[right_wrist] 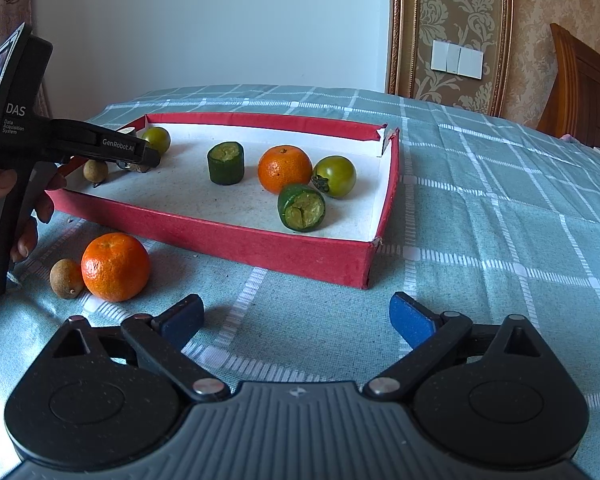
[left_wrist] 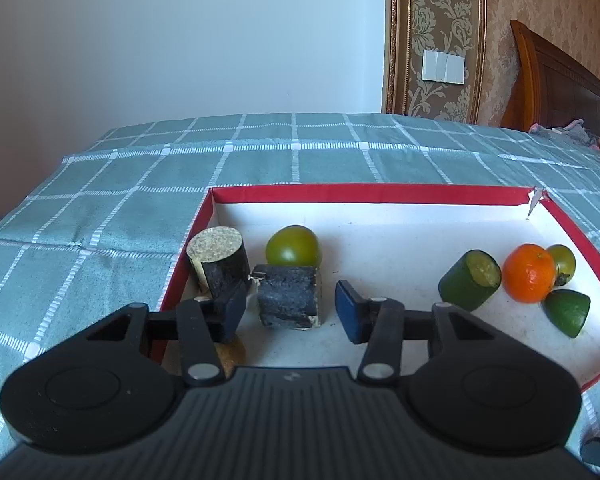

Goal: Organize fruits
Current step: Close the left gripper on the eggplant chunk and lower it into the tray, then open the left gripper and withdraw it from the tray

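— Green checked cloth (right_wrist: 480,184) covers the tabletop, and on it stands a red tray (right_wrist: 236,246). Where are the fruits?

— Inside the tray: an orange (right_wrist: 285,169), green fruits and cut pieces. Another orange (right_wrist: 115,266) lies outside, beside a small brown fruit (right_wrist: 66,278).

— And the fingers?

— The left gripper (left_wrist: 291,307) has its fingers apart around a dark block (left_wrist: 289,295), not pressing it. The right gripper (right_wrist: 296,318) is wide apart, holding nothing.
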`<act>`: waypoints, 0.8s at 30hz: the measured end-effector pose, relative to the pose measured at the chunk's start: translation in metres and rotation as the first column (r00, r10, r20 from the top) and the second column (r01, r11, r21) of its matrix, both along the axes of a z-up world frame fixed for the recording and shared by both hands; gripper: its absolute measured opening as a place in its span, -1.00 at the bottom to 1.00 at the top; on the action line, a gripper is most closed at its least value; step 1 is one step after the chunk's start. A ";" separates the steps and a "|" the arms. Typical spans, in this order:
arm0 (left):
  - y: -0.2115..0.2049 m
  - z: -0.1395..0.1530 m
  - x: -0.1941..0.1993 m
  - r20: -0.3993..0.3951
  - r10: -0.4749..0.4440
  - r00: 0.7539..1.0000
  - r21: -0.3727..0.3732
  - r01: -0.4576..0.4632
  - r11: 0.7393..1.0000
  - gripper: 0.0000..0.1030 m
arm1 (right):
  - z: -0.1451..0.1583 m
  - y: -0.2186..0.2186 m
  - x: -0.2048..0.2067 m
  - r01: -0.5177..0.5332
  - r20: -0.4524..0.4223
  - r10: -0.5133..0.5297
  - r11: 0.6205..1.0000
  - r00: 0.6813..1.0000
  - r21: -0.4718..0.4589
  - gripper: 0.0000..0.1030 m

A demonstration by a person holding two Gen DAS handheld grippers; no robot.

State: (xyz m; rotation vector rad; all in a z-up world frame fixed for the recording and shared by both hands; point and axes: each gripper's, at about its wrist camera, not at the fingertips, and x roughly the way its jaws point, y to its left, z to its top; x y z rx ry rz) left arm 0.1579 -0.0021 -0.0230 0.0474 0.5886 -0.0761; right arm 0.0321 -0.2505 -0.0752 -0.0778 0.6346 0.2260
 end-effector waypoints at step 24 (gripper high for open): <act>0.026 0.018 -0.074 0.115 0.021 0.993 -0.088 -0.011 0.996 0.68 | 0.000 0.000 0.000 0.000 0.000 0.000 1.000 1.000 0.000 0.95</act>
